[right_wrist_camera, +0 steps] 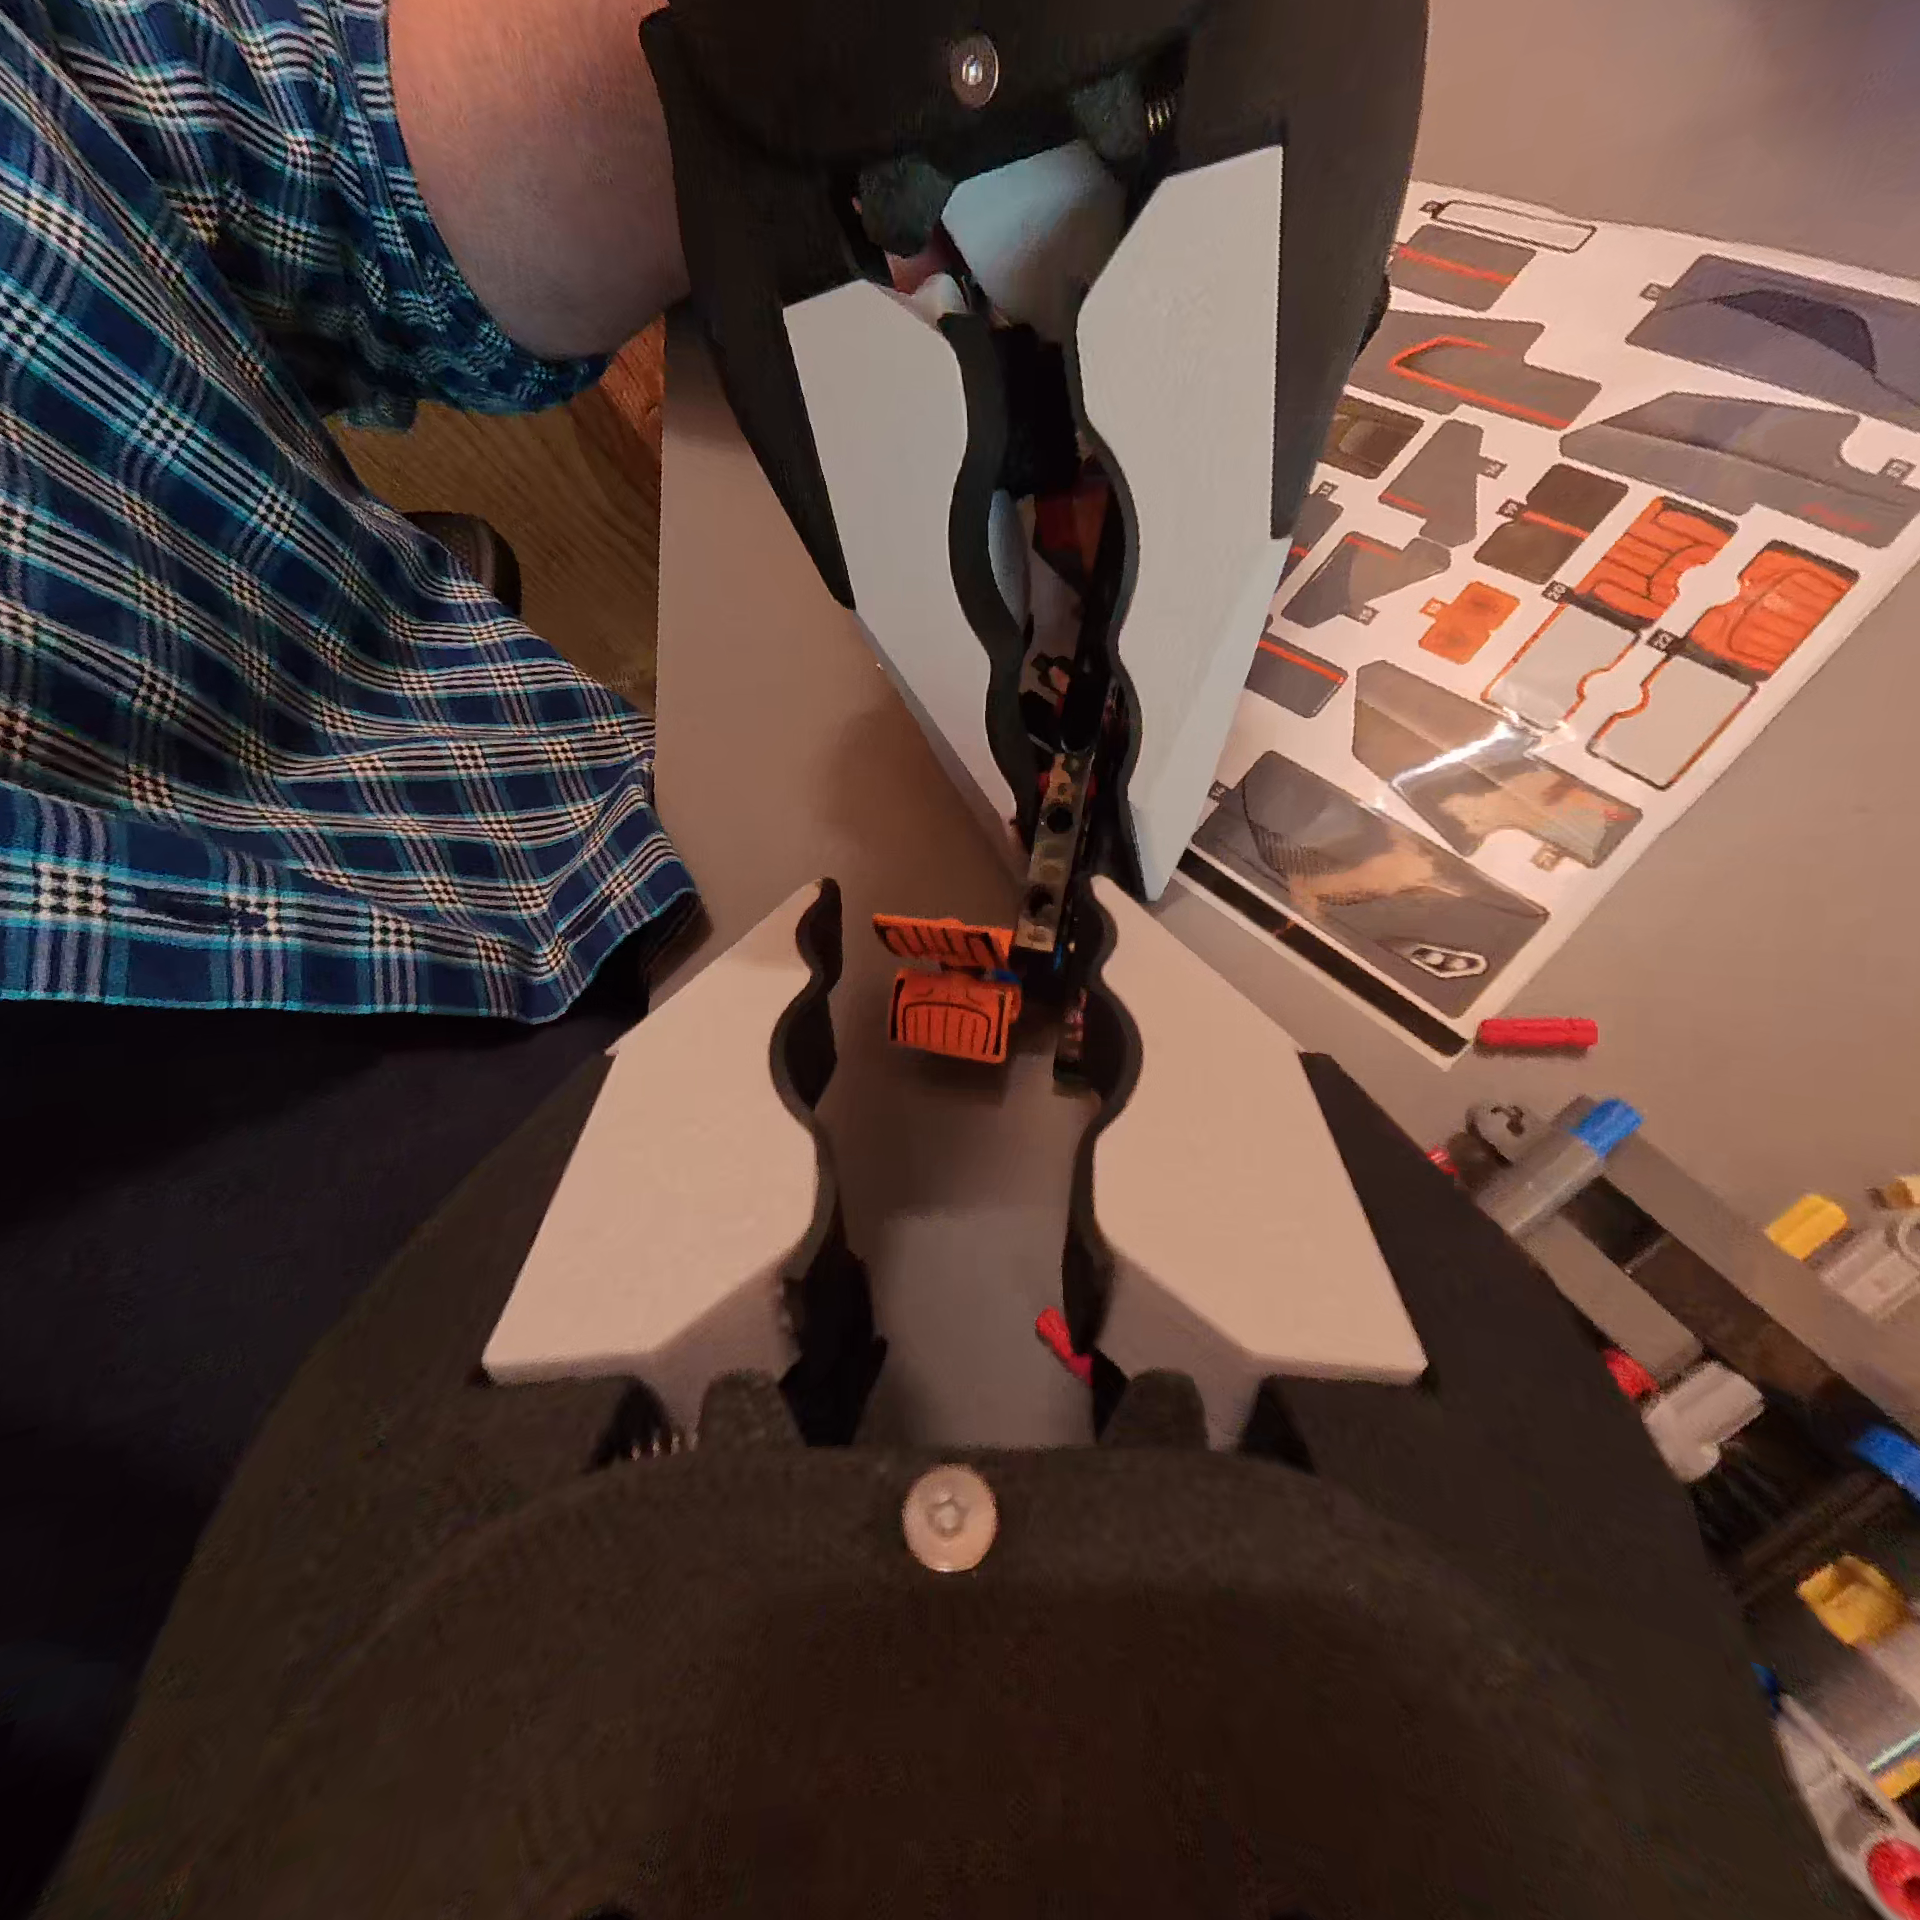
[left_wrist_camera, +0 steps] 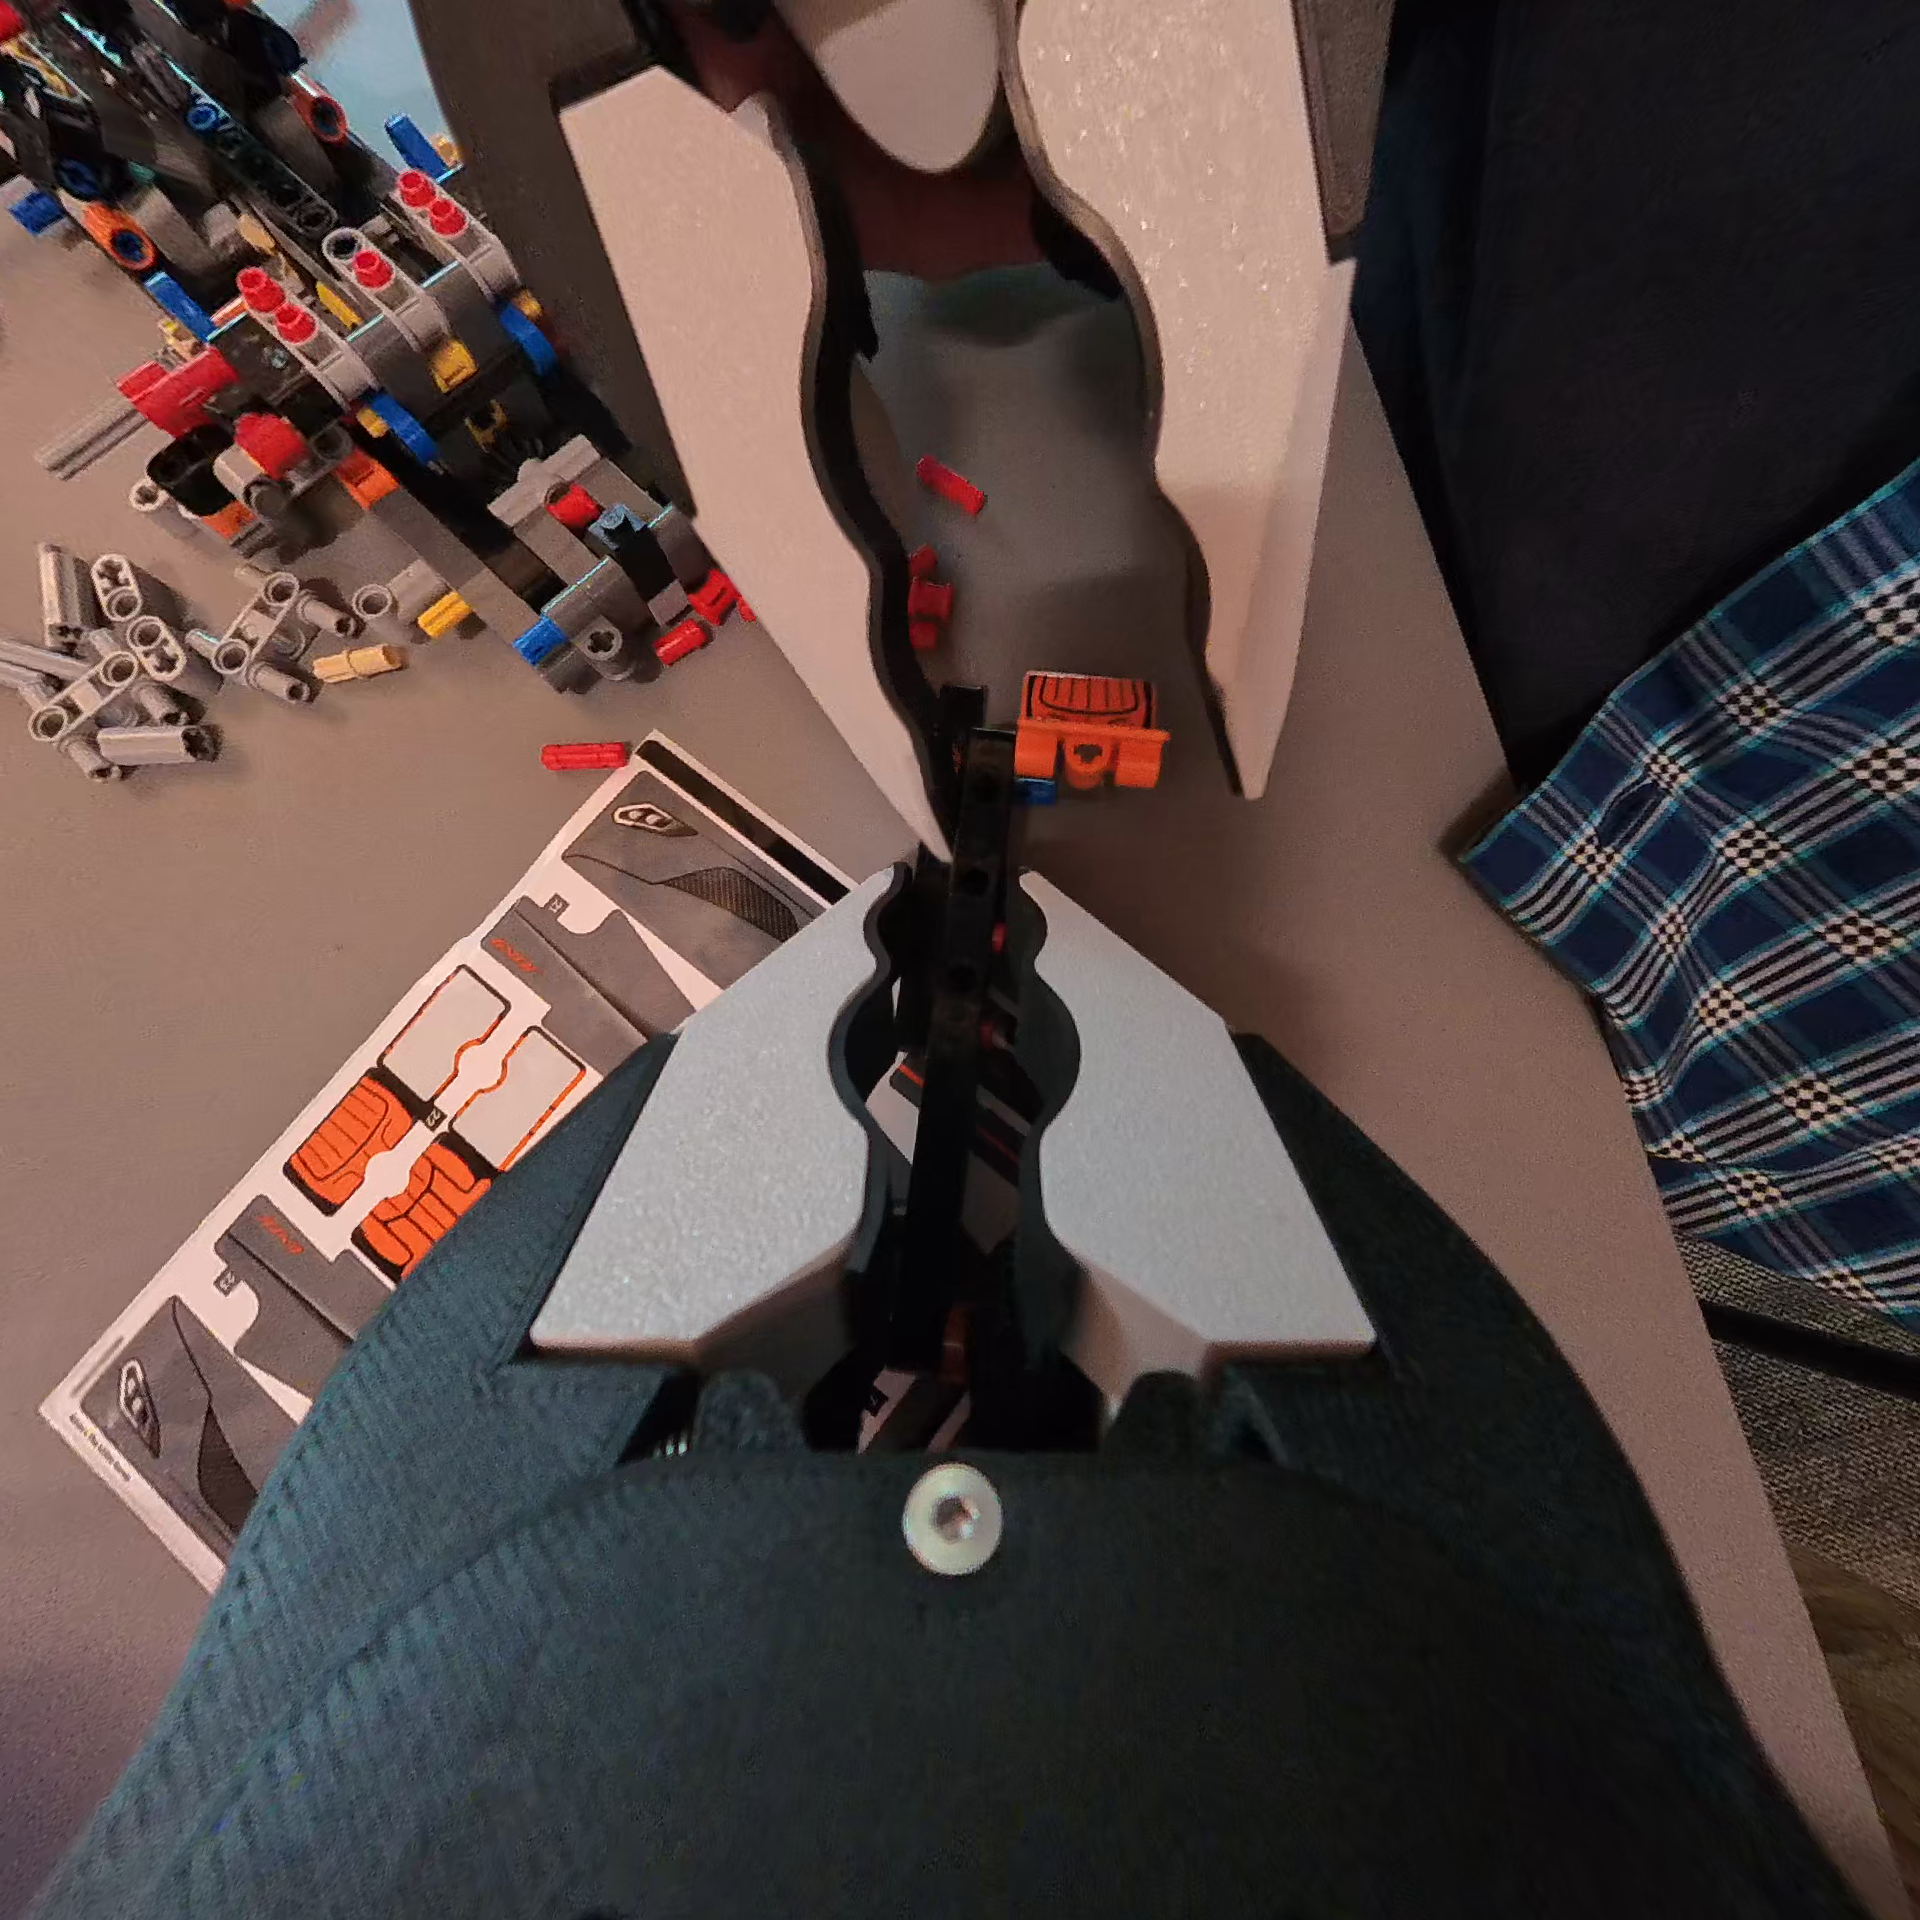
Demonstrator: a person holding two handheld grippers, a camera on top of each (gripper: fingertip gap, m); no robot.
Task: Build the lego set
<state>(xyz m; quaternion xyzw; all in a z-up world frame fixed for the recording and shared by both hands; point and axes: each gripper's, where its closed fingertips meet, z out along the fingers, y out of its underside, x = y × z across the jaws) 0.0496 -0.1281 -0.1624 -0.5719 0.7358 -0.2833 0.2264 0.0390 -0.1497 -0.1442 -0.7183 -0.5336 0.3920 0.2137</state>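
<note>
My left gripper is shut on a long black holed beam and holds it above the grey table. An orange seat piece hangs on the beam's far end by a small blue pin. My right gripper is open and faces the left one; one of its fingertips touches the beam, and the orange seat sits between its fingers. In the left wrist view the right gripper comes in from the top. In the right wrist view the left gripper comes in from the top.
The partly built grey and black model lies at the left, with loose grey connectors beside it. A sticker sheet lies under the left gripper. Small red pins lie on the table. A person's plaid shirt is at the table edge. My left and right fingertips are right by each other.
</note>
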